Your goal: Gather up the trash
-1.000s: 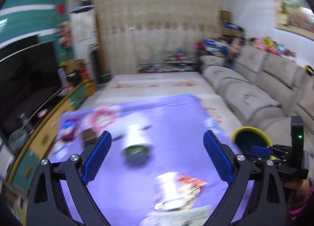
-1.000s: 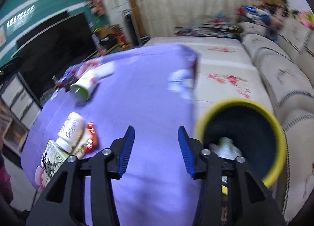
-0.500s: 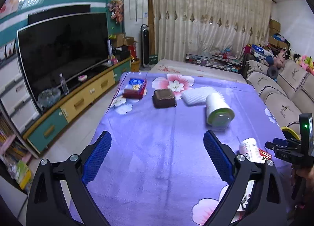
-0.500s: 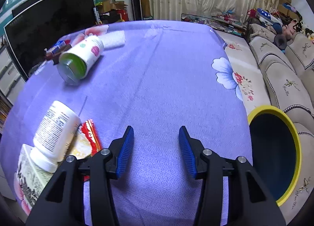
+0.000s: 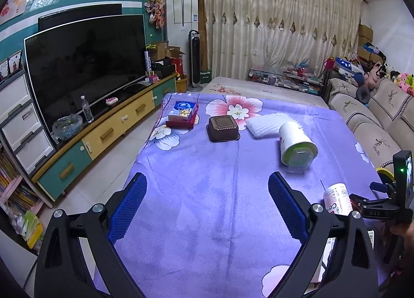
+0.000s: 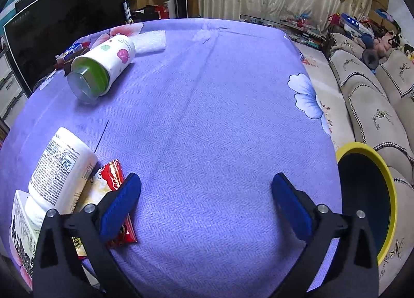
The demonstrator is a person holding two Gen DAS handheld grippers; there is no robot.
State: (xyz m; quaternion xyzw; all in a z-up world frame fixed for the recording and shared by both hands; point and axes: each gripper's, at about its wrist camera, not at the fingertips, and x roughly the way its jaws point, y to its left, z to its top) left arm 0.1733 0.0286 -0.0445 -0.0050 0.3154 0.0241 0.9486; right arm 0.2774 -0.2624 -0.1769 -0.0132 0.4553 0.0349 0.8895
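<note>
I have both tools over the tabletop [image 6: 207, 117], which is covered in a purple flowered cloth. The right gripper [image 6: 205, 194] is spread wide and holds nothing; the left gripper [image 5: 207, 199] is just as wide and just as empty. So nothing is in hand at this moment.

I take the yellow-rimmed bin [image 6: 367, 194] as my landmark. It stands off the tabletop's right edge, between the cloth and the sofa [image 6: 375, 106]. Its inside looks dark from here and I cannot tell what, if anything, lies in it, so I cannot say how much has been collected.

What is left is plain enough. Farthest across the tabletop from the bin, at the near left corner, a white pill bottle [image 6: 62, 168] lies on its side, resting on a red snack wrapper [image 6: 116, 194] and a printed carton [image 6: 22, 230]; the right gripper's left finger overlaps that wrapper in view. Farther from the bin, a white canister with a green end [image 6: 103, 68] lies tipped over, with a white foam pad [image 6: 150, 42] just behind it. Beyond those, toward the television side, sit a brown square container [image 5: 223, 128] and a blue tissue pack on a red box [image 5: 183, 113].

My judgement: most of the job is ahead, and the bottle-and-wrapper pile is the closest pick for the right side.
</note>
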